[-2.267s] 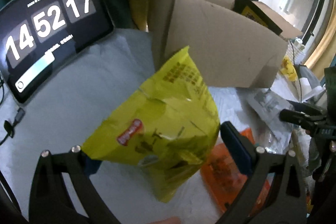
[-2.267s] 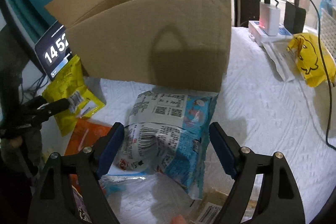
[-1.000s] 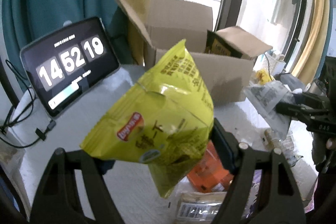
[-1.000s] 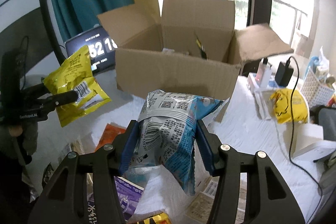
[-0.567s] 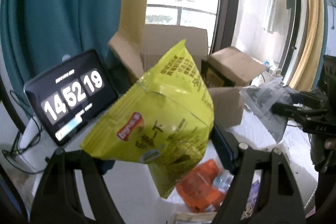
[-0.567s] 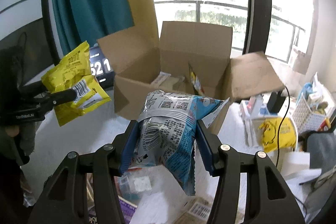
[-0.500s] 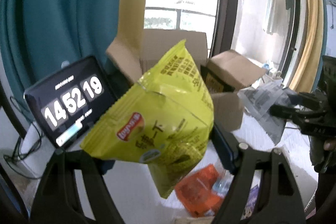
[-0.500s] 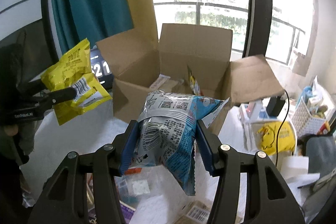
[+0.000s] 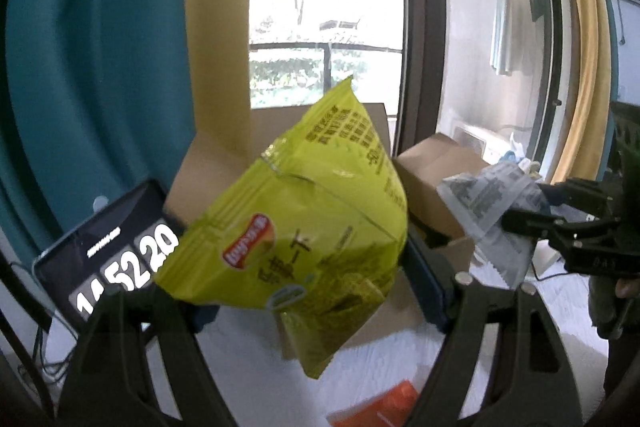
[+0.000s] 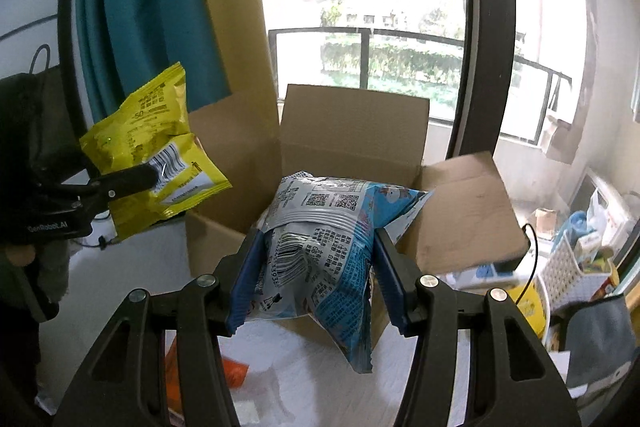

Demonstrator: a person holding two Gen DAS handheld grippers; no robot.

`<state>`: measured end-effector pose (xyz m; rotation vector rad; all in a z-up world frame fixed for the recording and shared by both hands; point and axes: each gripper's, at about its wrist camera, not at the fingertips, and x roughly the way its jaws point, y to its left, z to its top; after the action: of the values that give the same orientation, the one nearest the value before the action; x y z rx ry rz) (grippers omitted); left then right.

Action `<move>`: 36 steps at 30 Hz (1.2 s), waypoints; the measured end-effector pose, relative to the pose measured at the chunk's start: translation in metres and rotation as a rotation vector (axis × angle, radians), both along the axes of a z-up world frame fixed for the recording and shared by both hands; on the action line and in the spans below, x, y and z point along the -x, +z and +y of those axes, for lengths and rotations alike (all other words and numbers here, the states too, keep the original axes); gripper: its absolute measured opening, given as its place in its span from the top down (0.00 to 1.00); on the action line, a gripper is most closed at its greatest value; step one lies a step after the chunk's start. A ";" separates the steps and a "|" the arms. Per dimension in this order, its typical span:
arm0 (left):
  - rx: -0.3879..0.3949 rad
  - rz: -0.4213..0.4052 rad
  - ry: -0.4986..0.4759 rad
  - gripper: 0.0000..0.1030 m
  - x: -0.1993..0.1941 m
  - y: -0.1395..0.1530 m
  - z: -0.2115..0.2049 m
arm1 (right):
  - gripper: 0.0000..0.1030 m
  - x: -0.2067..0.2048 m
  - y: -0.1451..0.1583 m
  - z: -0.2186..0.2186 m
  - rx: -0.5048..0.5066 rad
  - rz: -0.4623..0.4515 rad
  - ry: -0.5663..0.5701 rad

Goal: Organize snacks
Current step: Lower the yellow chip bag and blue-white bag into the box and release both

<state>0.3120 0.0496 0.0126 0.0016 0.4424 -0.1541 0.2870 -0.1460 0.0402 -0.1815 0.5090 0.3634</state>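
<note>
Left wrist view: the left tongs (image 9: 308,287) pinch a yellow chip bag (image 9: 296,227) between both pads, held in the air. Just behind it stands the open cardboard box (image 9: 436,171), and left of the tongs a tablet clock (image 9: 108,263) leans. Below lies an orange packet (image 9: 380,407) on the white worktop (image 9: 248,379). In the right wrist view, the right tongs (image 10: 316,279) pinch a blue and silver snack bag (image 10: 320,251), also in the air, in front of the box opening.
</note>
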 end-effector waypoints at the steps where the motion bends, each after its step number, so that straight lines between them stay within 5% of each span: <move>1: -0.004 -0.006 0.001 0.23 -0.003 0.002 -0.001 | 0.44 -0.004 0.002 0.000 0.001 -0.004 -0.001; 11: -0.021 -0.028 0.011 0.23 -0.051 0.010 -0.011 | 0.44 -0.046 0.009 -0.004 -0.004 -0.039 -0.031; 27: 0.037 0.092 0.062 0.17 -0.155 -0.016 -0.011 | 0.43 -0.135 0.012 0.000 -0.024 -0.051 -0.116; 30: 0.065 0.097 0.065 0.09 -0.161 -0.016 -0.008 | 0.32 -0.151 0.008 -0.003 -0.019 -0.037 -0.155; 36: 0.060 0.087 0.068 0.09 -0.149 -0.012 -0.007 | 0.32 -0.137 0.004 -0.009 -0.016 -0.024 -0.160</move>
<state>0.4608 0.0422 0.0010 -0.0788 0.5243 -0.1010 0.4242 -0.1549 0.0443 -0.1285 0.4928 0.2092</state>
